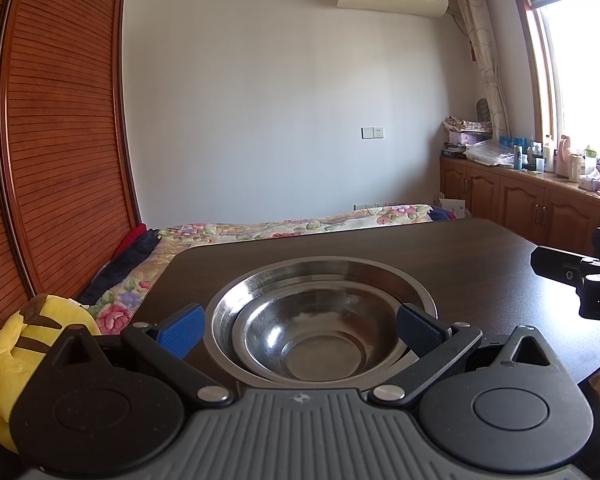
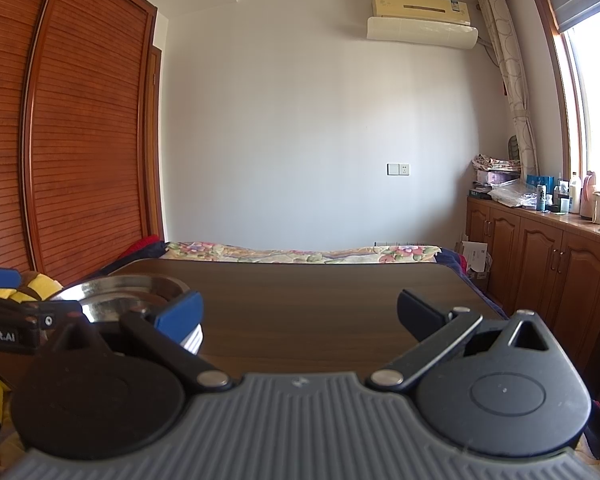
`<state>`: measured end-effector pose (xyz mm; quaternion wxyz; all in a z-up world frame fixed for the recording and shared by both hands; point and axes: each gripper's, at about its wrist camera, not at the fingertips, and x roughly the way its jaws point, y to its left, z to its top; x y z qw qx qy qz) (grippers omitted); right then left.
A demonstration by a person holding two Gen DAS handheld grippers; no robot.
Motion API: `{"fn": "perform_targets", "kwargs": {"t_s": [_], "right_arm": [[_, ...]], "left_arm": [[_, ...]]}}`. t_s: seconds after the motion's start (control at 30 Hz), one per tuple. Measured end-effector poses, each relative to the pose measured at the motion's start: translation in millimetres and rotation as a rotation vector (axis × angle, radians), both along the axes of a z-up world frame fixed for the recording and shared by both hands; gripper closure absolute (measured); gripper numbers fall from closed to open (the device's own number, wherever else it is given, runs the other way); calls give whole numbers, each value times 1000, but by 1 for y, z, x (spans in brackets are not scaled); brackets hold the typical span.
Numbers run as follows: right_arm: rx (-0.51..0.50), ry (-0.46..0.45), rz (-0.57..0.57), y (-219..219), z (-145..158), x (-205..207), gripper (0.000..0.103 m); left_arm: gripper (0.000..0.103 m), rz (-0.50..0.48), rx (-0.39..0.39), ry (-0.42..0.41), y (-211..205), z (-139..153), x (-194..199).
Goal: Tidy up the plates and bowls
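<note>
Left claw (image 1: pixel 300 326) spread wide, gripping nothing. Straight ahead between its fingers, small bowl (image 1: pixel 320 340) nested inside large bowl (image 1: pixel 324 280) on the dark tabletop (image 1: pixel 480 248). Right claw (image 2: pixel 300 314) also spread and empty over bare tabletop, bowls off to its left. Beyond, flowered bed (image 1: pixel 300 226). Stacking apparently finished; next likely backing off, or fetching remaining dishes, none visible.

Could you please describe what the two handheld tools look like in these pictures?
Both look alike: the left tool and the right tool have a grey ribbed body, two round black housings, black link arms with silver pivots, and blue textured pads. White "Robot.AI" lettering marks the left one's side. No cables or sleeves show.
</note>
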<state>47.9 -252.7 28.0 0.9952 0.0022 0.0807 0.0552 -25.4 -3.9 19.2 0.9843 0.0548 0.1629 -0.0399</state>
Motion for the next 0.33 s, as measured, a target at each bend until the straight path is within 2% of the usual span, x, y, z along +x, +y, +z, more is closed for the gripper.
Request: {"fn": "perform_targets", "kwargs": {"t_s": [0.33], "right_arm": [[1, 1, 0, 0, 0, 0, 0]], "left_arm": [[0, -4, 1, 3, -1, -1, 1]]}}
